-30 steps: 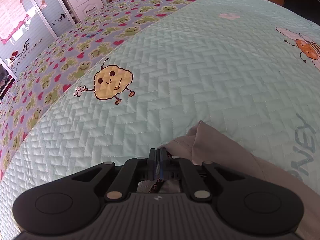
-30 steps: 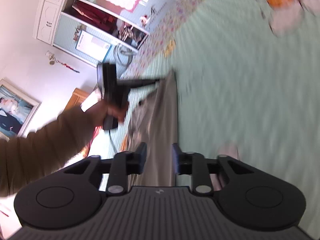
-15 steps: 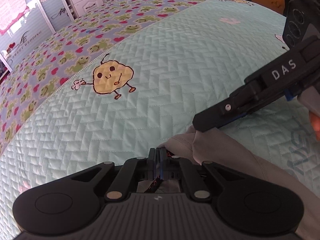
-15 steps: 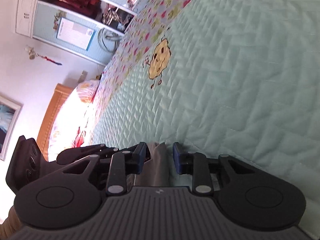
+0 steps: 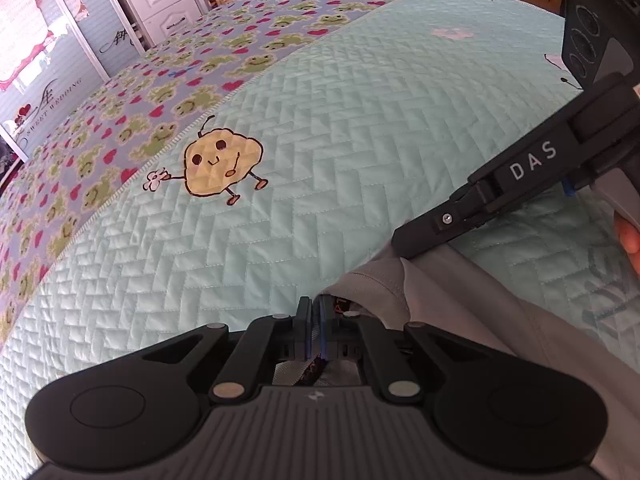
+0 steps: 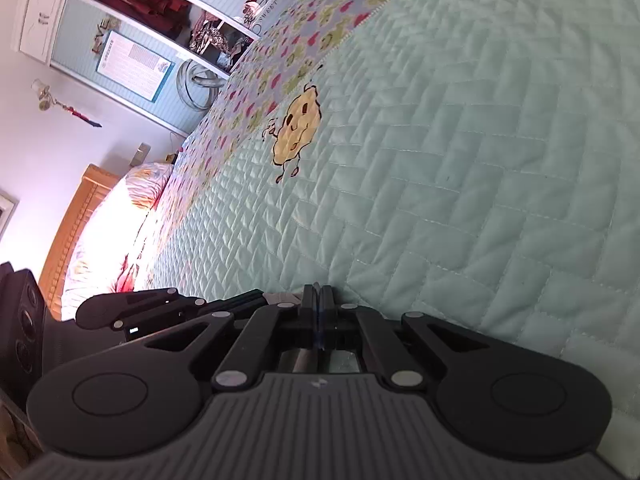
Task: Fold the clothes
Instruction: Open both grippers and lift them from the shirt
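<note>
Since one second ago, right gripper (image 6: 320, 300) has swung across into the left wrist view and come down on the grey garment (image 5: 460, 304) just beside the left gripper (image 5: 314, 312); it was absent from that view before. Its jaws have just been closing, and now stand pressed together with a sliver of grey cloth between the pads. Left gripper unchanged in place: jaws narrow, pinched on the garment's edge, where a dark printed label shows behind the fingers.

Garment lies at the near edge of the mint quilted bedspread (image 5: 360, 140), trailing off to the lower right; most of it is out of frame. The yellow cartoon figure (image 5: 222, 166) on the quilt sits well apart from it.

Progress, as judged: early. Both grips on one end of the garment look set, side by side. No fold is visible yet; spreading and all folds appear to remain.
</note>
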The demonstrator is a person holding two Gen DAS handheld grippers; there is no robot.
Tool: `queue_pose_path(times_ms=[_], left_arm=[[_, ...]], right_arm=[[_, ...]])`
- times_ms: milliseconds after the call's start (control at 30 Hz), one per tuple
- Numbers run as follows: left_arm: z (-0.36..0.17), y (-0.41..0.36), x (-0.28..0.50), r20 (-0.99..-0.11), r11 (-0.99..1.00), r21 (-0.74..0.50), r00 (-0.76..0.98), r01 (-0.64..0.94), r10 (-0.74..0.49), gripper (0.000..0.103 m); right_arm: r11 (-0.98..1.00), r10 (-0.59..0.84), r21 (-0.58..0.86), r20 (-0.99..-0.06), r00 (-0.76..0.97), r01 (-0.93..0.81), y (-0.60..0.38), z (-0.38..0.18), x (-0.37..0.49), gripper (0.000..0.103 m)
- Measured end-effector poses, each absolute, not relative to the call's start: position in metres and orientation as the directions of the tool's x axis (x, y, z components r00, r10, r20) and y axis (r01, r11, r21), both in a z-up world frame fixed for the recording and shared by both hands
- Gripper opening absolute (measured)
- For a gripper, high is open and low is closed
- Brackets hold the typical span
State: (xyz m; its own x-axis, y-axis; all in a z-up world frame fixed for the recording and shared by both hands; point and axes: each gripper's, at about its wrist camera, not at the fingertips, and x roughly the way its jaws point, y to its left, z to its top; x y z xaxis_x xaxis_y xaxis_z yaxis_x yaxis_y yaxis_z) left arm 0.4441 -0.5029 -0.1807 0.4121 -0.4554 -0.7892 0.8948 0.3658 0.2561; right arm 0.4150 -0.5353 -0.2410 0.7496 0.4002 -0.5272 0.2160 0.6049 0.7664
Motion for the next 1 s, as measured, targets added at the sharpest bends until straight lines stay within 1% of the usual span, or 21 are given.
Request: queue_pose_path(times_ms=[33,67,100,133,200,233,267,367,433,467,533,567,600,667,733,833,900,1000], left_arm=[[-0.178,-0.501,0.446,-0.778,0.401,0.247,0.427,0.882,-0.460,0.010],[-0.175,-0.498,0.448,-0.765,0.440,0.235,0.444,0.867,-0.466,0.020],[-0.169,-0.492,0.450,-0.743,0.490,0.218,0.469,0.844,-0.477,0.023],[-0.163,-0.486,0.451,-0.717,0.532,0.207,0.497,0.821,-0.489,0.024],[-0.147,-0.465,0.449,-0.653,0.625,0.191,0.573,0.757,-0.495,0.028],[-0.138,-0.454,0.448,-0.620,0.669,0.180,0.611,0.721,-0.492,0.035],[-0.129,-0.438,0.447,-0.597,0.710,0.131,0.627,0.692,-0.501,0.037],[-0.112,-0.389,0.438,-0.599,0.765,-0.032,0.600,0.644,-0.530,0.038],[-0.106,-0.359,0.424,-0.611,0.768,-0.123,0.561,0.629,-0.558,0.038],[-0.104,-0.346,0.414,-0.616,0.764,-0.160,0.542,0.625,-0.571,0.038],[-0.106,-0.328,0.394,-0.630,0.750,-0.194,0.506,0.632,-0.589,0.039],[-0.109,-0.322,0.385,-0.639,0.740,-0.210,0.484,0.639,-0.598,0.042],[-0.114,-0.320,0.378,-0.652,0.736,-0.210,0.469,0.643,-0.596,0.043],[-0.127,-0.320,0.375,-0.669,0.752,-0.174,0.484,0.636,-0.564,0.043],[-0.139,-0.318,0.378,-0.681,0.781,-0.156,0.508,0.604,-0.528,0.043],[-0.149,-0.308,0.394,-0.685,0.814,-0.212,0.512,0.540,-0.518,0.043],[-0.150,-0.306,0.396,-0.682,0.794,-0.236,0.487,0.560,-0.546,0.043],[-0.158,-0.317,0.398,-0.705,0.764,-0.193,0.454,0.616,-0.544,0.042]], right_arm=[[0.602,0.403,0.769,-0.524,0.750,0.215,-0.537,-0.242,0.417,0.000],[0.598,0.403,0.772,-0.520,0.753,0.213,-0.539,-0.242,0.418,0.000],[0.595,0.396,0.776,-0.511,0.763,0.211,-0.540,-0.240,0.417,0.000],[0.591,0.389,0.779,-0.502,0.772,0.209,-0.541,-0.238,0.415,0.003],[0.585,0.352,0.784,-0.476,0.806,0.207,-0.547,-0.231,0.407,0.016],[0.582,0.328,0.787,-0.458,0.826,0.206,-0.551,-0.225,0.399,0.028],[0.579,0.314,0.790,-0.443,0.839,0.200,-0.553,-0.220,0.390,0.030],[0.572,0.351,0.805,-0.416,0.839,0.160,-0.549,-0.211,0.358,0.030],[0.518,0.431,0.847,-0.383,0.817,0.123,-0.541,-0.211,0.331,0.030],[0.489,0.476,0.866,-0.366,0.800,0.106,-0.534,-0.211,0.315,0.030],[0.454,0.534,0.888,-0.338,0.775,0.074,-0.518,-0.206,0.294,0.031],[0.434,0.560,0.899,-0.321,0.763,0.060,-0.510,-0.205,0.285,0.031],[0.417,0.577,0.907,-0.311,0.755,0.056,-0.504,-0.204,0.281,0.033],[0.418,0.576,0.905,-0.330,0.748,0.078,-0.494,-0.205,0.280,0.043],[0.436,0.550,0.891,-0.378,0.745,0.130,-0.491,-0.211,0.283,0.044],[0.433,0.530,0.886,-0.400,0.748,0.167,-0.488,-0.222,0.280,0.045],[0.431,0.521,0.884,-0.406,0.751,0.178,-0.487,-0.227,0.277,0.045],[0.424,0.512,0.886,-0.404,0.758,0.186,-0.487,-0.233,0.273,0.045]])
